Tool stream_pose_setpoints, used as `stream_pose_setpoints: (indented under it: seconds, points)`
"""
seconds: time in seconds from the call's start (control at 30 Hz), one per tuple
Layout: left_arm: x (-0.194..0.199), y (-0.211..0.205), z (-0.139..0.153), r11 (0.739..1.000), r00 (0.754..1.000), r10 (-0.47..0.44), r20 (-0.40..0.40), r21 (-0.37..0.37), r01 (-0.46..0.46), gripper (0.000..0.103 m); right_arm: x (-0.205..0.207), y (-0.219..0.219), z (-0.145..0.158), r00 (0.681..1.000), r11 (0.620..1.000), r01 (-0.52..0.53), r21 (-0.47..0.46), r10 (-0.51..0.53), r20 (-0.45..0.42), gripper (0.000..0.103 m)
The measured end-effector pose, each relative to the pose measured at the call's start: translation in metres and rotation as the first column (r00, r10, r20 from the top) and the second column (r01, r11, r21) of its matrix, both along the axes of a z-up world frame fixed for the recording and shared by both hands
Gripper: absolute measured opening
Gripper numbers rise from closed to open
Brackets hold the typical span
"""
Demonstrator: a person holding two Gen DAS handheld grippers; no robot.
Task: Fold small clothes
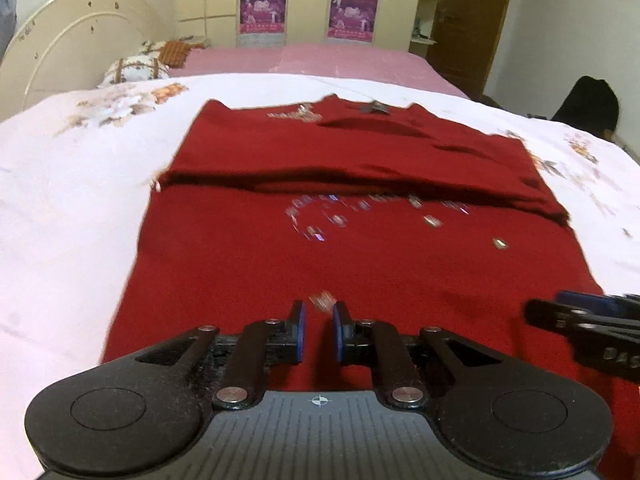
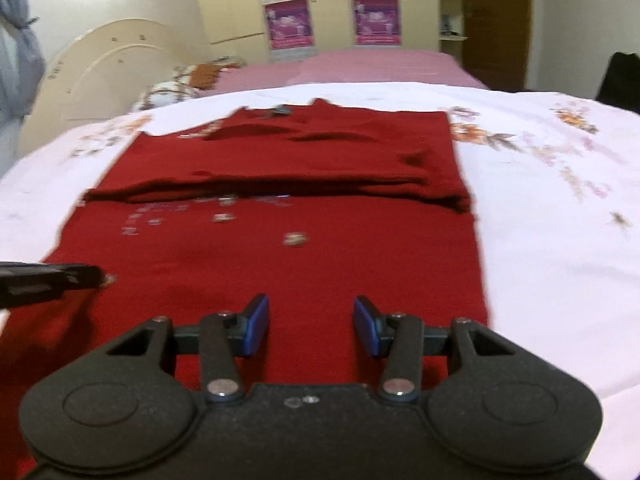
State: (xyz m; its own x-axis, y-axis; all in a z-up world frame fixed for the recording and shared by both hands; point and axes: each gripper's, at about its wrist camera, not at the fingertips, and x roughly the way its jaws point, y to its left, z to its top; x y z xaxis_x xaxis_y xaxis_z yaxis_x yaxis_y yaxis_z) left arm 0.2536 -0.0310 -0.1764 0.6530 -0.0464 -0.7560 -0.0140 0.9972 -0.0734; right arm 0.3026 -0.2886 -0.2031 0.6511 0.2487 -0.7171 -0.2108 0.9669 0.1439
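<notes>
The red top looked soft and floppy, best pinched at its near hem. Above it, the left gripper was nearly closed and empty, the right gripper partly apart and empty.

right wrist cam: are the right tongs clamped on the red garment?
No: the right tongs stand apart above the flat red garment, with no cloth pinched between the blue pads.

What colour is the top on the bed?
Dark red top with shiny bits; left wrist view shows it best.
</notes>
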Motion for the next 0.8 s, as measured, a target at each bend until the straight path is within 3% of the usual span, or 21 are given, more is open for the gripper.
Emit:
stream_pose_setpoints:
  seconds: [0.27,0.4,0.47,0.67,0.8]
  points:
    - [-0.031,-0.008,-0.013,0.996,0.997,-0.071,-0.014,0.047,0.072,0.013,-0.03,0.044,-0.004,0.994,0.994,-0.109,0.009,0.109,-0.011,0.049]
    - [-0.049,-0.001,-0.016,0.989,0.992,-0.122,0.021,0.088,0.12,0.013,-0.048,0.055,-0.017,0.993,0.987,-0.11,-0.122,0.112,0.018,0.049]
    - [-0.06,0.009,-0.015,0.99,0.993,-0.118,0.027,0.087,0.116,0.013,-0.058,0.049,-0.018,0.996,0.981,-0.073,-0.182,0.083,0.046,0.051]
    - [-0.086,0.036,-0.015,0.994,0.994,-0.1,0.039,0.058,0.097,0.013,-0.078,0.012,-0.013,0.998,0.985,0.069,-0.156,-0.066,0.022,0.054]
    - [-0.098,0.039,-0.006,0.995,0.995,-0.093,0.024,0.039,0.092,0.013,-0.099,0.016,-0.005,0.996,0.98,0.093,-0.173,-0.089,0.032,0.054]
